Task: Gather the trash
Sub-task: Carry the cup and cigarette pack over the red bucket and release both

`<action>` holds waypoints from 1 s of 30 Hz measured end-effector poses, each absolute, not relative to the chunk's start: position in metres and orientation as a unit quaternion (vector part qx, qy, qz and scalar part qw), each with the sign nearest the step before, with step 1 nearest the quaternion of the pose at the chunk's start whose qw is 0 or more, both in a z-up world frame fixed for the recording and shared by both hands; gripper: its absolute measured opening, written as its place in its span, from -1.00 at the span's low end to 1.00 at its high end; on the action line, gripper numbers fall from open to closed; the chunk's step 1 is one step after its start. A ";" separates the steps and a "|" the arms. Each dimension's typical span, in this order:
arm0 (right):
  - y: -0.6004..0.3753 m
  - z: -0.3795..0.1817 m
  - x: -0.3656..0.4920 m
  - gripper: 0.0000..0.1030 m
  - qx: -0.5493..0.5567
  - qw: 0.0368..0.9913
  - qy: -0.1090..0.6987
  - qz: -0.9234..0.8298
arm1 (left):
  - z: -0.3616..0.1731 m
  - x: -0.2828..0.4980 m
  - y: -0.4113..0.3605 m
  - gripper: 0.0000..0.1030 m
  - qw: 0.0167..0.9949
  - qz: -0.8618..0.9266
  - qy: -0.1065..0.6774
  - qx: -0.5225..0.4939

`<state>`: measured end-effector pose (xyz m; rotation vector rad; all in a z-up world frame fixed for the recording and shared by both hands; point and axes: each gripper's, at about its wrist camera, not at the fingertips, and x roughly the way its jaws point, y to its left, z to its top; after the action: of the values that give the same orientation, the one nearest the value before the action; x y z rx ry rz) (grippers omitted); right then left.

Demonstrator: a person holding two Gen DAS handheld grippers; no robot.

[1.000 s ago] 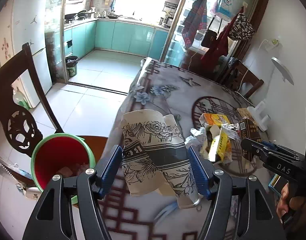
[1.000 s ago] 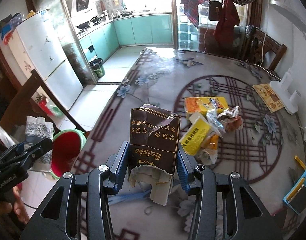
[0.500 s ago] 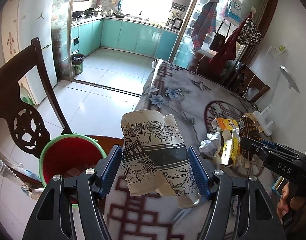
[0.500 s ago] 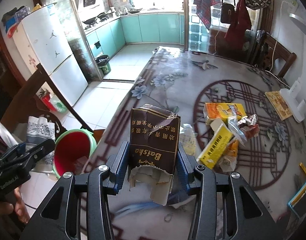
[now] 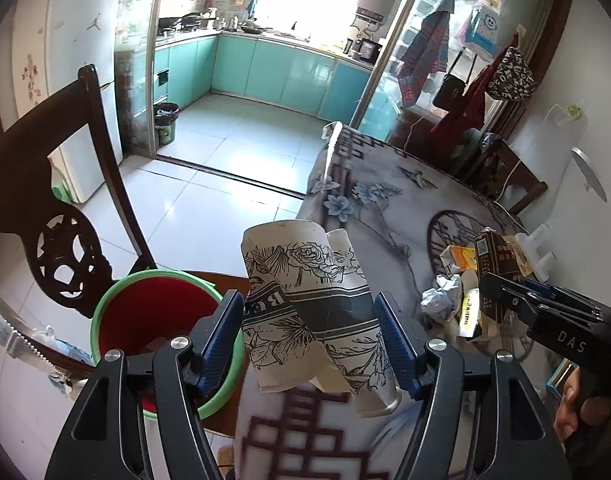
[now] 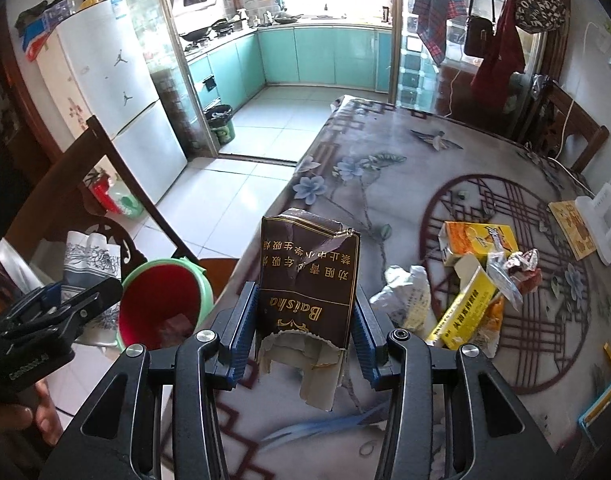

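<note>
My left gripper [image 5: 309, 340]: clamped on paper cups [image 5: 305, 304]. My right gripper [image 6: 301, 332]: clamped on brown carton [image 6: 309, 280]. Centre each over red bin [image 5: 153, 320], near left, before releasing.

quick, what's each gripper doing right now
left gripper: shut on the crushed paper cups.
right gripper: shut on the torn brown packet.

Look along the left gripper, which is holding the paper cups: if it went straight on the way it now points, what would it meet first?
Probably the table's patterned cloth near its edge, just beyond the paper cups held in the left gripper. The red bucket sits off to the left of that line. Depth is unclear in this fisheye view.
</note>
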<state>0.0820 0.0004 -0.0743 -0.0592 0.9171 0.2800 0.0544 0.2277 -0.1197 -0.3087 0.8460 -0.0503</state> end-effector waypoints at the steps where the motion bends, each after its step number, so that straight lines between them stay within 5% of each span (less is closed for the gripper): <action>1: 0.003 -0.074 0.082 -0.16 -0.029 0.887 0.441 0.136 | -0.121 0.055 0.231 0.29 0.900 -0.022 0.410 -0.150; 30: 0.121 -0.096 0.099 -0.15 -0.071 0.857 0.462 0.218 | -0.151 0.042 0.348 0.30 0.885 0.060 0.422 -0.188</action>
<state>0.0986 0.1211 -0.0958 -0.1485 0.9711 0.4582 0.0420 0.3477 -0.1509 -0.3905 0.8785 0.1250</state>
